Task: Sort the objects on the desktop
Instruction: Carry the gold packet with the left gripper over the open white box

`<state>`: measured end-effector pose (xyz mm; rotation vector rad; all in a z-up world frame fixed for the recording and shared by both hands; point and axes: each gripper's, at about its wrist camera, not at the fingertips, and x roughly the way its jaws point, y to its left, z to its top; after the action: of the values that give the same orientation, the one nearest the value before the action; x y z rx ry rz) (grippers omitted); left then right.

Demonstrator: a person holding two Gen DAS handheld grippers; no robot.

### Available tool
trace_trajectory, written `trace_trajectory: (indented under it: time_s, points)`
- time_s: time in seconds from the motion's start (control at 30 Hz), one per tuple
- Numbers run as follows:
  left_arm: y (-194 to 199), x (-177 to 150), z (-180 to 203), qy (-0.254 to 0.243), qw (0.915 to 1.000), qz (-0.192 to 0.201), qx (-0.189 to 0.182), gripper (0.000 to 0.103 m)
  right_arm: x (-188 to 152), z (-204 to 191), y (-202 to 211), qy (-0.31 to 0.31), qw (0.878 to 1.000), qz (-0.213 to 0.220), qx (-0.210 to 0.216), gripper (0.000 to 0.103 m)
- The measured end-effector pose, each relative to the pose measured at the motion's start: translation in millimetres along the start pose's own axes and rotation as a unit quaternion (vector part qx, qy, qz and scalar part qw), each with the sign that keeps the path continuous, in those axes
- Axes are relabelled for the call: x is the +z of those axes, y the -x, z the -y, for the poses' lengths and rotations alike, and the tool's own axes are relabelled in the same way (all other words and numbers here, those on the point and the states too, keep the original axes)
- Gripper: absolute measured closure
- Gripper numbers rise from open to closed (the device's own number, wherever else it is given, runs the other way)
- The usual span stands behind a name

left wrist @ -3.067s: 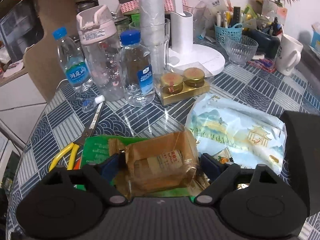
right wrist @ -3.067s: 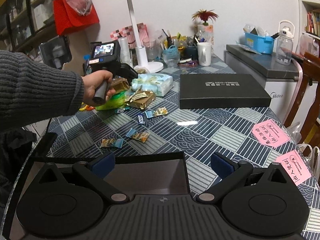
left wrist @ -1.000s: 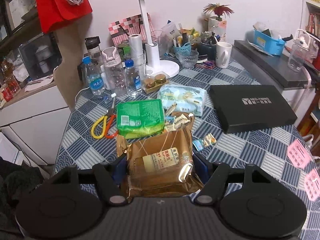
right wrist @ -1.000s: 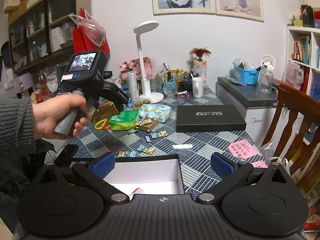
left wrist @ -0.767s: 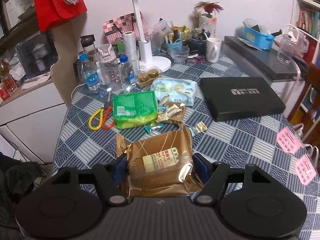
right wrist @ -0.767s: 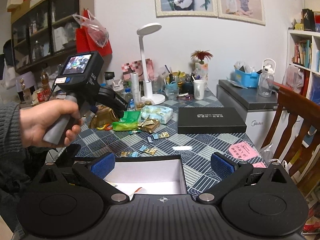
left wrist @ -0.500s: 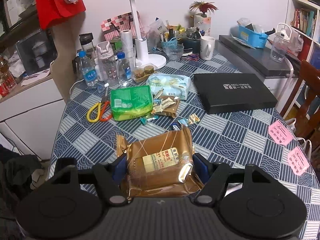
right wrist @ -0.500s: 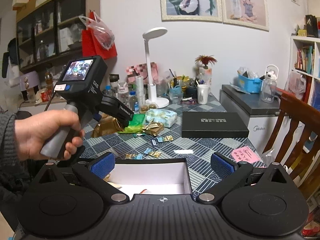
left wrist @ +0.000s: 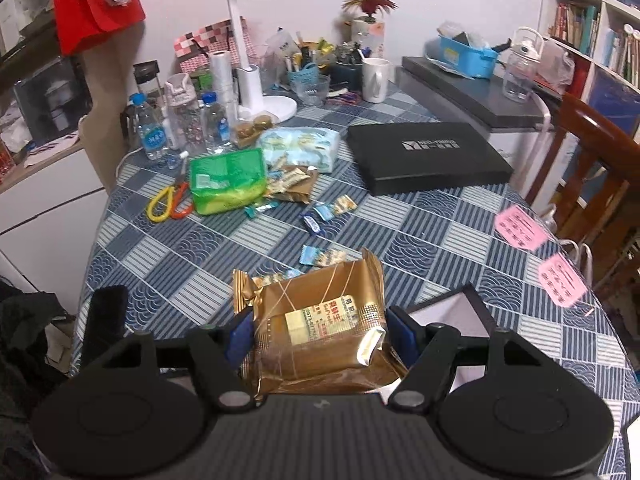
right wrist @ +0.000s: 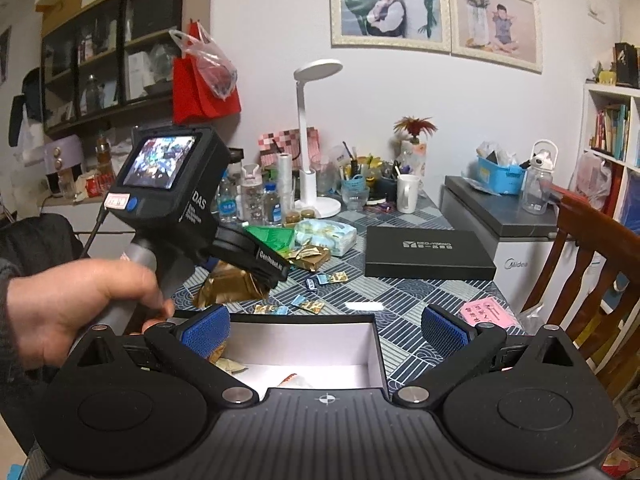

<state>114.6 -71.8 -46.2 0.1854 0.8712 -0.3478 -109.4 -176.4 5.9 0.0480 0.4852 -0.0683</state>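
While the left gripper [left wrist: 320, 334] squeezes a gold foil packet [left wrist: 320, 328] between its blue pads, the packet hangs above the table's near edge (clear of the cloth), just beside the open box [right wrist: 304, 346] there. That box, black-walled and white inside, sits right under the right gripper [right wrist: 325, 330], whose fingers stand wide apart with nothing between them. A hand [right wrist: 68, 312] grips the left tool's handle. Further in, small wrapped candies [left wrist: 322, 256] lie scattered mid-table. Beyond them a green packet [left wrist: 227, 178] lies beside yellow-handled scissors [left wrist: 168, 204], and a flat black case [left wrist: 424, 156] lies toward the right edge.
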Motion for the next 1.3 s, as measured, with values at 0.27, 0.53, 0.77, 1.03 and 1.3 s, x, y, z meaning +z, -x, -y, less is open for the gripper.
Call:
trace_trajectory:
  time_s: [0.27, 0.53, 0.77, 1.03, 1.3]
  points:
    - [-0.6, -17.0, 10.2, 0.004, 0.9998, -0.013, -0.014, 0.02, -2.9, 3.6, 4.6, -0.004, 1.0, 0.0, -0.009, 0.0]
    - [-17.0, -35.3, 18.0, 0.02, 0.9983, -0.045, -0.03, 0.02, -5.8, 8.5, 4.9, -0.01, 1.0, -0.004, -0.013, 0.0]
    - [-45.5, -52.3, 23.4, 0.038, 0.9954, -0.081, -0.033, 0.02, -9.0, 14.3, 1.1, -0.014, 1.0, -0.012, -0.016, 0.0]
    - [-78.9, -63.8, 20.5, 0.054, 0.992, -0.113, -0.014, 0.02, -12.8, 21.8, -6.0, -0.021, 0.999, -0.025, -0.02, 0.0]
    - [-95.8, -64.9, 20.3, 0.059, 0.9909, -0.121, -0.002, 0.02, -12.3, 24.3, -15.8, -0.02, 0.999, -0.032, -0.015, 0.0]
